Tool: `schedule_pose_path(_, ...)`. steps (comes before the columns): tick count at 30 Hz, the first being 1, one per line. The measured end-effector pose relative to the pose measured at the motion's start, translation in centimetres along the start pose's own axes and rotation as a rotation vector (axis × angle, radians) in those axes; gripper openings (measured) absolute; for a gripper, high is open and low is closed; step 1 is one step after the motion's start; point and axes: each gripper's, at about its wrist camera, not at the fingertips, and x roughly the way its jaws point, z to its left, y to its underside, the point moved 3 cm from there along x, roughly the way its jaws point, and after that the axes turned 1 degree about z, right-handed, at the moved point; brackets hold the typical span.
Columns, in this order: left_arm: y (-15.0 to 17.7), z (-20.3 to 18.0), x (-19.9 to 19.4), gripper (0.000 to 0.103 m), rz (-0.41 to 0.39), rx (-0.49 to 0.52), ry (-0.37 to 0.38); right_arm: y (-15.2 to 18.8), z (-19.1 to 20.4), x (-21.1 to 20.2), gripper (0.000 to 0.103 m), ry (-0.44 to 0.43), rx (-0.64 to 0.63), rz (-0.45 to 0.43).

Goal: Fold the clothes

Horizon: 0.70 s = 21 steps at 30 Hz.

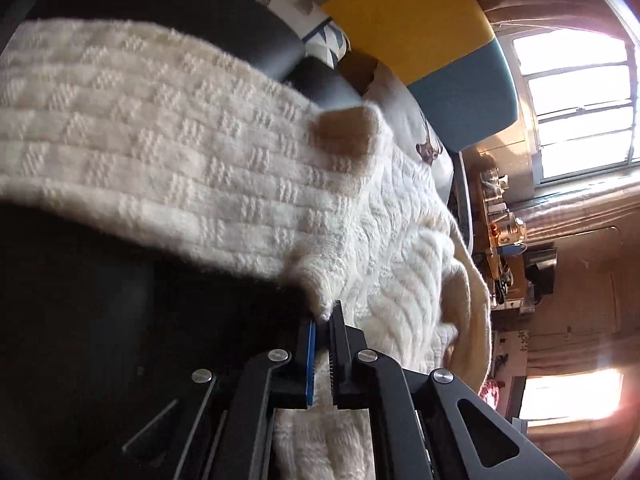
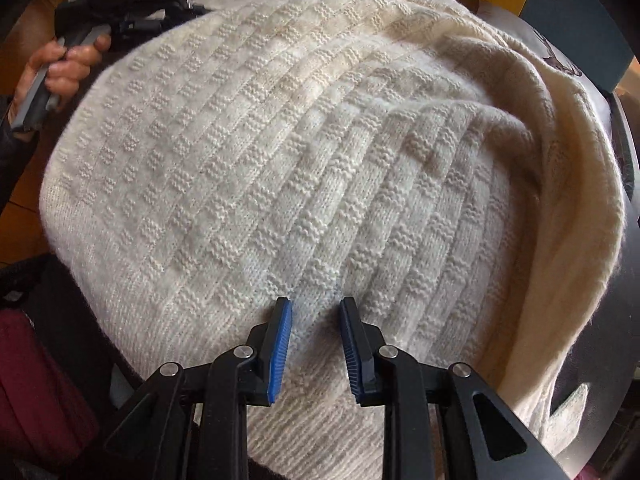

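The cream knit sweater (image 2: 280, 152) lies spread over a dark round desk (image 2: 624, 280), part of it bunched and doubled over on the right, where a plain inner layer shows along the edge. The left tool (image 1: 322, 322) is clamped tight on a fold of the knit at its edge, with fabric pinched between the blue pad and the black one, and a long panel of the sweater (image 1: 160, 152) stretches away from it above the dark desk (image 1: 100, 300). The right tool (image 2: 314, 312) stands with its jaws parted, hovering just over the middle of the knit and gripping nothing. In the right wrist view a hand (image 2: 66, 66) holds the left tool's handle at the far left edge of the garment.

By my reading the fold is under way but far from done: one section seems to be carried across, the cloth is still rumpled and uneven, and no neat rectangle has formed. Left to do, most likely, are laying this flap flat, smoothing the bunched right side and making the final folds.
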Motion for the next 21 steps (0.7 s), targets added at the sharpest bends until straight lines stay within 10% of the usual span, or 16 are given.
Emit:
schedule_pose_path(10,0.9,1.1,-2.7,0.013,0.078,0.02,-0.012,-0.1,-0.2,-0.6,0.025,-0.001,0.056,-0.01)
schedule_pose_path(21,15.3,1.0,-4.3,0.023,0.125,0.255,-0.161,0.9,1.1,-1.5,0.029,-0.003,0.16,-0.077)
